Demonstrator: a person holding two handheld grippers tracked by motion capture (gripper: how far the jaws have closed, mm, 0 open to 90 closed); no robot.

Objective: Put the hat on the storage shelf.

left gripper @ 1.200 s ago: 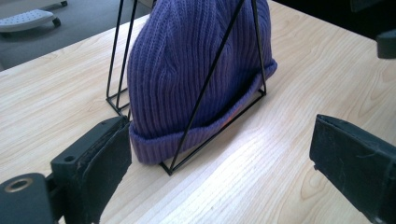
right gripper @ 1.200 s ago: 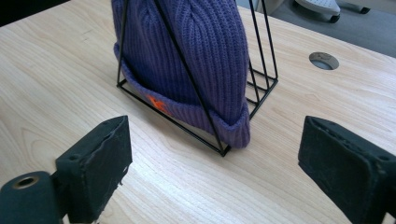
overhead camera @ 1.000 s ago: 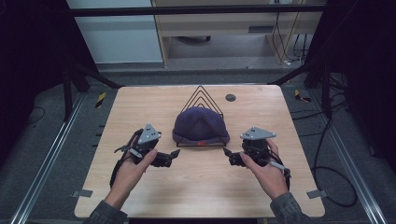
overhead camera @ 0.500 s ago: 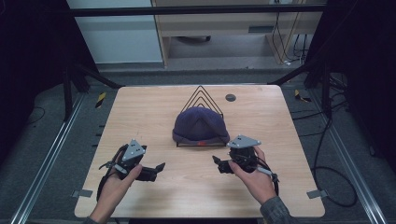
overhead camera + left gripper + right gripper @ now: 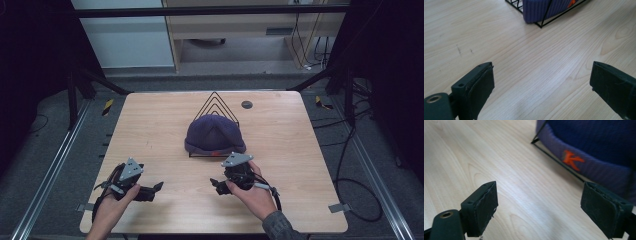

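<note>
Two spread claws over a wooden counter, a knit hat beyond them.

The purple beanie, with an orange letter K on its cuff, sits on a black wire rack at the counter's middle. The left claw is at the near left, the right claw just near of the beanie; both have jaws wide apart, gripping nothing.

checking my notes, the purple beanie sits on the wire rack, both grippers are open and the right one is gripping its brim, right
Not quite. The right gripper grips nothing: in the right gripper view its jaws stand wide apart over bare table, short of the brim. The rest holds: the purple beanie sits on the wire rack, and the left gripper is open too.
</note>
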